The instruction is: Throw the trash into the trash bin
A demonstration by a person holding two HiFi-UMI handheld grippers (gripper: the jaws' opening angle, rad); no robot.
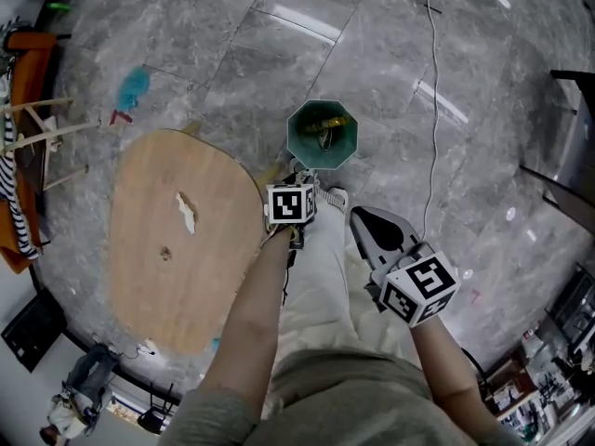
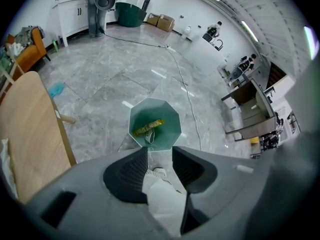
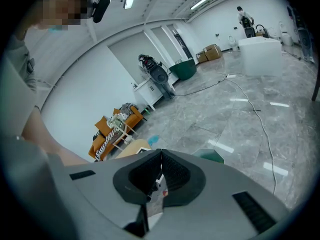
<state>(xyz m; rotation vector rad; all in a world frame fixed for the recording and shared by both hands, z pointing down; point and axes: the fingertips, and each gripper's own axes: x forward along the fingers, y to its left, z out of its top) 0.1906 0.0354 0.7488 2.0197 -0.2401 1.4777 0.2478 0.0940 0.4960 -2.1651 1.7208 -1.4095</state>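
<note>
One white scrap (image 1: pixel 187 212) of trash lies on the wooden table (image 1: pixel 149 295), well to the left of the left gripper (image 1: pixel 299 171) and a little nearer the person than its tips. The next reach probably turns on that relation. The scrap is a thin, crumpled strip, and its long axis runs roughly away from the person, along the table's length. The left gripper is plainly the nearer of the two. The right gripper (image 1: pixel 363 219) hangs farther right, on the other side of the person's leg.

The left gripper points steeply down, its jaws well apart with nothing between them; only a trouser leg (image 2: pixel 162 199) and a shoe (image 2: pixel 159 172) show through the gap. Just ahead of its tips stands the trash bin (image 2: pixel 169 119), a green octagonal tub with smooth walls, with a yellow wrapper (image 2: pixel 148 127) already inside. The right gripper's ribbed dark pads meet at the tips, and it appears to hold nothing. Under everything, the floor (image 1: pixel 418 45) is glossy grey marble.
</note>
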